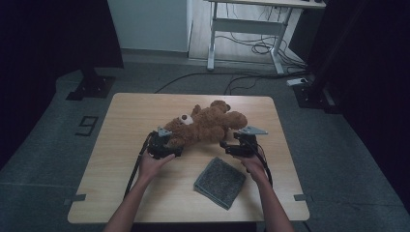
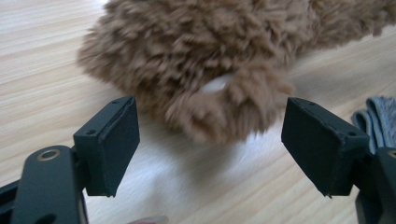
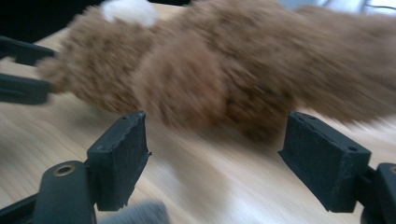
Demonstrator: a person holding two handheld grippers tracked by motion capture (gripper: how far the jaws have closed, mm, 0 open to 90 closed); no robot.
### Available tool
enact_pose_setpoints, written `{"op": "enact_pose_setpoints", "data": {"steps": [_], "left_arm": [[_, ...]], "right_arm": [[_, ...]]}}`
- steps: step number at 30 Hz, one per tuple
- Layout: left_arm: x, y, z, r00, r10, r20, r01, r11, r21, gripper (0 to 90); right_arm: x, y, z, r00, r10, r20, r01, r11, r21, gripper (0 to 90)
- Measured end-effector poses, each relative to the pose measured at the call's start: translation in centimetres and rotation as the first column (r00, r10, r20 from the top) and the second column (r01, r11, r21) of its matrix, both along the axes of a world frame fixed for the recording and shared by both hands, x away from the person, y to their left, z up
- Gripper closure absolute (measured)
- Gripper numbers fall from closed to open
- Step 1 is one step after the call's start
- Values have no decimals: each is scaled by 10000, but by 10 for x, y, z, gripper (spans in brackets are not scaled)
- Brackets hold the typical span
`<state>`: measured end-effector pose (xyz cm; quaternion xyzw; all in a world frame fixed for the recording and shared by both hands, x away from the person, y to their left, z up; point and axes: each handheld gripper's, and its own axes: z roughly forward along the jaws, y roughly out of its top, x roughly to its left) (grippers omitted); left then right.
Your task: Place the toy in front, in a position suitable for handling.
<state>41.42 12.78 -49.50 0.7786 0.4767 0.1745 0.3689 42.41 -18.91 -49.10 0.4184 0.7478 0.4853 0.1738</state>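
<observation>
1. Two grippers work one table (image 1: 121, 104), both close to a brown teddy bear (image 1: 203, 123) that lies on its side near the table's middle, a little toward the far half.
2. Left gripper (image 1: 170, 147): at the bear's head end, just beside the fur. In the left gripper view its pads (image 2: 112, 144) stand spread wide, the bear (image 2: 205, 65) ahead of them and none of it pressed between; bare wood shows in the gap.
3. Right gripper (image 1: 227, 147): at the bear's other end, near a leg. In the right gripper view its pads (image 3: 119, 158) are also spread, the bear (image 3: 224, 70) blurred beyond them and not pinched.
4. Grey folded cloth (image 1: 220, 182): flat on the near right part of the table, turned at a slant, just beside the right hand (image 1: 254, 166) and apart from the bear. Its corner shows at the right edge of the left gripper view (image 2: 373, 116).
5. Edges: the bear lies well in from every table edge; the cloth's near corner comes close to the near edge.
6. Open room: a wide bare stretch of wood on the left side and along the far edge; a narrower strip to the right of the right gripper.
7. Beyond the table: grey floor (image 1: 58, 145), a white desk frame (image 1: 246, 29) with loose cables (image 1: 261, 48) under it, well apart from the table.
</observation>
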Motion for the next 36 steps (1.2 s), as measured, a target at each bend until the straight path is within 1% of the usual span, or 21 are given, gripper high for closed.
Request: {"op": "enact_pose_setpoints", "data": {"steps": [2,5,6,8,9,11,13,15,16,17,19,20,21,23,26,28,30,31,32,33,36], "left_arm": [[3,-6,0,10000,37,77,-38,9999,98,205],[5,-13,-2,9993,292,216,-300,9988,375,314],[7,-14,-2,9989,415,221,-424,9983,398,375],[9,-14,-2,9989,446,143,-451,9985,326,459],[9,-14,-3,9987,491,129,-496,9980,388,503],[11,-12,-3,9990,427,108,-431,9982,413,569],[13,-9,-1,9993,380,-21,-380,9990,235,599],[13,-7,1,9997,247,-83,-247,9997,-43,615],[13,-7,1,9997,247,-83,-247,9997,-43,623],[12,-6,5,10000,91,-13,-91,9995,-305,633],[9,-6,10,9999,-42,124,48,9987,-508,651],[9,-6,10,9999,-42,124,48,9987,-508,658],[7,-5,18,9994,-76,341,97,9981,-615,664],[5,-1,25,9989,-92,469,120,9982,-593,672],[2,8,30,9988,-80,478,109,9981,-607,679],[0,14,26,9996,-96,255,110,9983,-565,681],[-3,16,17,9999,-170,14,170,9993,-347,682],[-3,16,17,9999,-170,14,170,9993,-347,683],[-6,19,8,9999,-129,-31,128,9986,-515,683],[-7,21,6,9999,-104,-48,101,9973,-734,682],[-8,23,4,10000,-75,-55,71,9965,-837,669]], "right_arm": [[10,13,1,9996,279,-71,-279,9996,-21,237],[26,27,-1,9982,475,-359,-478,9988,-69,327],[31,30,-2,9974,599,-395,-599,9982,-3,405],[35,35,-4,9963,825,-245,-821,9965,141,608],[37,37,-5,9953,950,-199,-943,9951,308,669],[37,38,-5,9952,969,-165,-959,9940,523,728],[35,39,-2,9952,979,87,-983,9923,756,751],[30,39,6,9934,983,595,-1034,9905,905,762],[30,39,6,9934,983,595,-1034,9905,905,762],[25,42,18,9907,956,967,-1028,9920,731,766],[21,46,30,9868,1009,1269,-1101,9916,680,769],[19,47,35,9846,1020,1419,-1127,9912,694,770],[18,49,41,9824,1069,1531,-1195,9900,755,770],[14,53,49,9779,1230,1688,-1382,9870,816,771],[5,58,58,9688,1521,1955,-1751,9788,1064,771],[1,60,56,9665,1738,1889,-1993,9719,1256,769],[-1,62,50,9662,1838,1805,-2029,9747,935,766],[1,61,42,9712,1821,1536,-1972,9763,895,765],[2,59,37,9734,1826,1385,-1987,9736,1125,764],[1,56,32,9742,1846,1296,-2026,9687,1433,760],[-1,53,25,9793,1602,1236,-1778,9729,1478,739]]}}
